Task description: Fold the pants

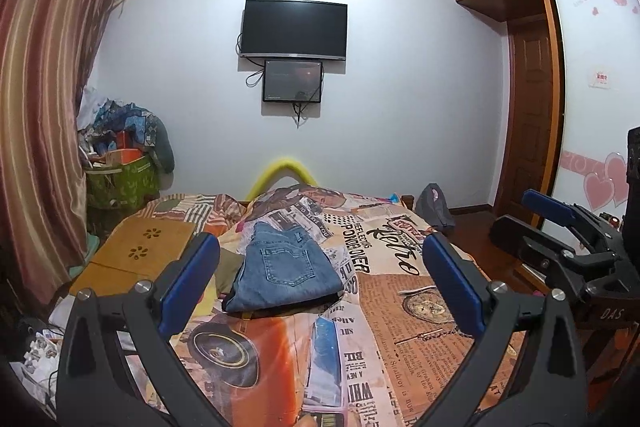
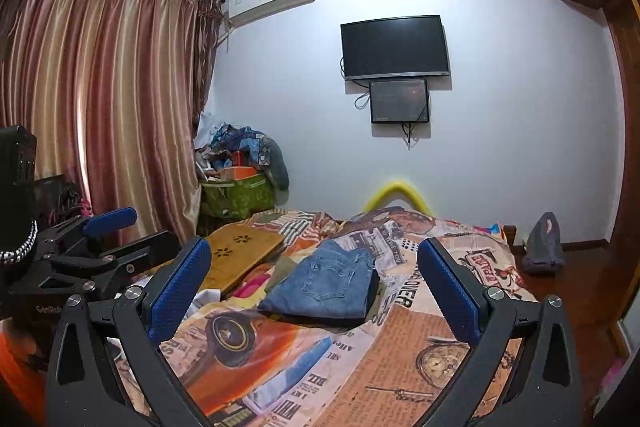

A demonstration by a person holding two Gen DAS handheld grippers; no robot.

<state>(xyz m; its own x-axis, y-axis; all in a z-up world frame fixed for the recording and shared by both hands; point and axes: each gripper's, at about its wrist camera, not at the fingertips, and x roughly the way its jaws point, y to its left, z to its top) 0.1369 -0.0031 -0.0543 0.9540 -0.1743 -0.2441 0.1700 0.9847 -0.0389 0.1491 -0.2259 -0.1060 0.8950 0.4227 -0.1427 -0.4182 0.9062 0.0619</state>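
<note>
The left tool [image 1: 320, 259] hangs over the near part of the bed [image 1: 400, 327] with its blue pads wide apart and nothing between them. The right tool [image 2: 314, 267] is held the same way, pads spread and empty, and it shows at the right edge of the left view, so the two sit side by side at much the same height, both clear of the cloth.

Straight ahead of both lies the pants [image 1: 286, 273], a pair of blue jeans already folded into a compact, roughly square stack with a back pocket facing up. The stack rests on the patterned bedcover, apart from either tool and further up the bed. In the left view it sits slightly left of the midline between the pads; in the right view [image 2: 324, 287] it also sits left of centre, with its thick folded edge turned to the right. By that reading the left tool is the nearer one, though not by much.

The stack's longer side seems to run away from the tools, toward the wall. A wooden board [image 1: 136, 259] lies just left of the jeans, near but not clearly touching

Judging by the neat stack, the folding looks finished or nearly so
</note>
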